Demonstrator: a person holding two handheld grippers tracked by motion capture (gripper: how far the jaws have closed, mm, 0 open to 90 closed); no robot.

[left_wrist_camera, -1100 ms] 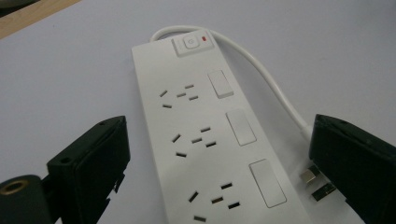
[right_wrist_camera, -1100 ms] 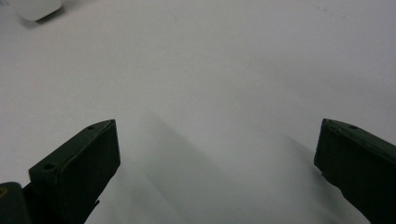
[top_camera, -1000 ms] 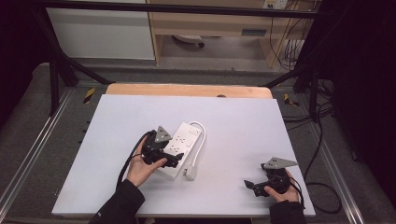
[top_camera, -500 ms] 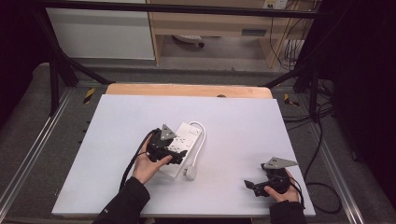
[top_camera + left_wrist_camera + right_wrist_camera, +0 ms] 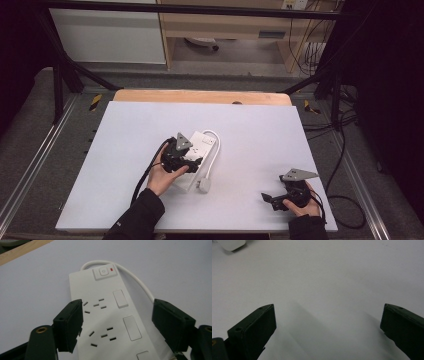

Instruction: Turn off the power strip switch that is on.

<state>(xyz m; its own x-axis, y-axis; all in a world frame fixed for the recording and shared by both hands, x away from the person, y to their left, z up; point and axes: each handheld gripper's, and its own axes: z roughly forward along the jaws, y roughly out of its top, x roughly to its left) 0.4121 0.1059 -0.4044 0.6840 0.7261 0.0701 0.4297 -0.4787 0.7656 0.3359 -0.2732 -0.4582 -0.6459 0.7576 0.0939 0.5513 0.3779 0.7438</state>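
A white power strip (image 5: 205,142) lies in the middle of the white table (image 5: 125,150), its switch and red light (image 5: 112,270) at the far end. Its white cable (image 5: 216,150) loops round to a plug (image 5: 203,184) beside it. My left gripper (image 5: 192,160) hovers over the strip's near half, and its jaws have just been closing. In the left gripper view the left gripper (image 5: 117,307) straddles the strip's width, with both pads apart from its sides. My right gripper (image 5: 270,199) rests open near the front right edge, and the right gripper (image 5: 328,312) has bare table between its jaws.
A wooden strip (image 5: 200,96) runs along the table's far edge. Black frame bars and cables stand around the table, with a cable bundle (image 5: 345,150) on the floor at the right. The plug's corner (image 5: 230,243) lies far ahead of the right gripper.
The left gripper has shifted slightly forward along the power strip and its jaws have narrowed around it. The right gripper has not moved.
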